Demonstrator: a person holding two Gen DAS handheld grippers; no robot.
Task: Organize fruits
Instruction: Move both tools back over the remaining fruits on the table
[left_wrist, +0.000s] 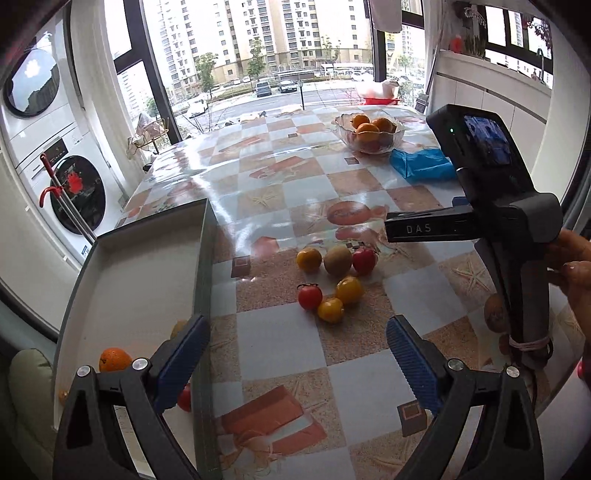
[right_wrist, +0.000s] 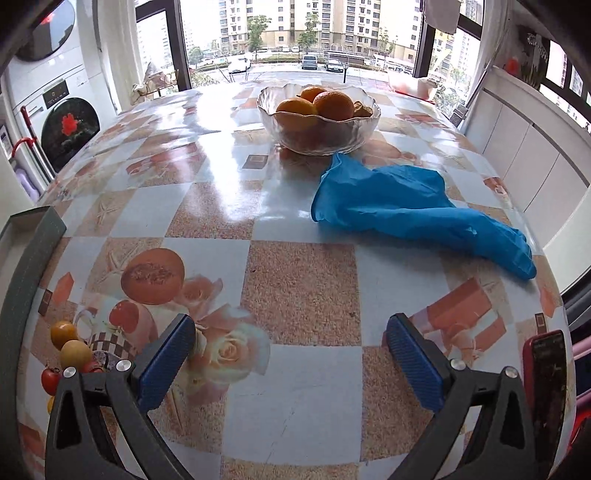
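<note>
We see a little pile of fruit (left_wrist: 332, 280) in the middle of the left wrist picture, red and yellow tomatoes around a brown kiwi, lying on the checked table (left_wrist: 280, 339) just right of a grey tray (left_wrist: 147, 266) that holds an orange (left_wrist: 114, 359). Our left gripper (left_wrist: 297, 343) at the bottom is spread wide with nothing in it, one finger over the tray's edge. Our right gripper (right_wrist: 291, 350) is wide apart and bare too, and past it in the upper middle sit a blue glove (right_wrist: 406, 206) and a glass bowl (right_wrist: 317, 122) of oranges.
</note>
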